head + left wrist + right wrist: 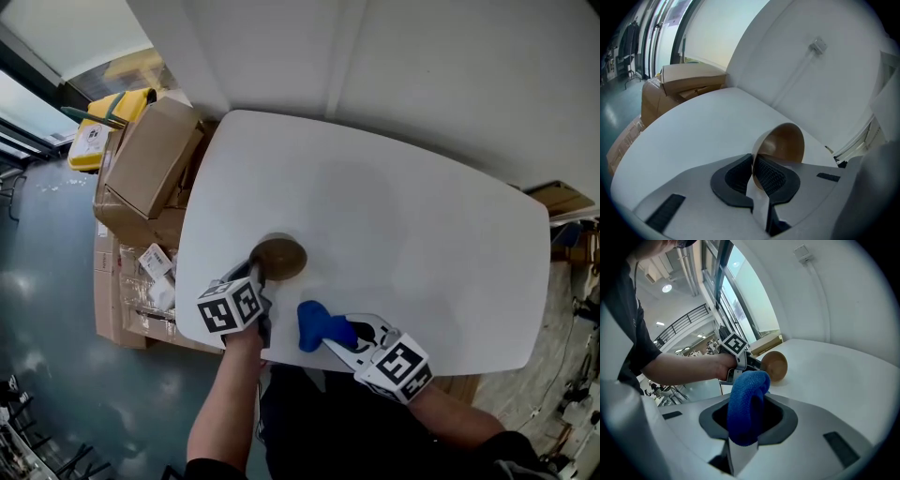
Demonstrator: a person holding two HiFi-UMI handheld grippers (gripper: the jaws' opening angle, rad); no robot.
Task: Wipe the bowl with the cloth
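Head view puts the bowl at the centre of my worries, so I place everything from it. It is a brown wooden bowl, tipped up on its side on the white table, and the table's near edge runs just behind it on my side. The left gripper has its jaws pinched together on the bowl's thin rim, with the wall sandwiched between the two ribbed pads. The right gripper sits to the bowl's right and nearer me, clear of it. Its jaws are clamped on a bunched wad of blue cloth, whose rounded end pokes out past the tips.

My main risk, as I judge it, is that rim pinch. It holds very little of the wall, so a firm push from the cloth could pivot the bowl between the pads or pop it free. With the edge so close behind the bowl, a loose bowl could roll off toward the cardboard boxes stacked to its left.

Second, the cloth is only a short wad. If I press too deep, hard jaw rather than cloth may scrape the wood, or dragging may tug the cloth out.
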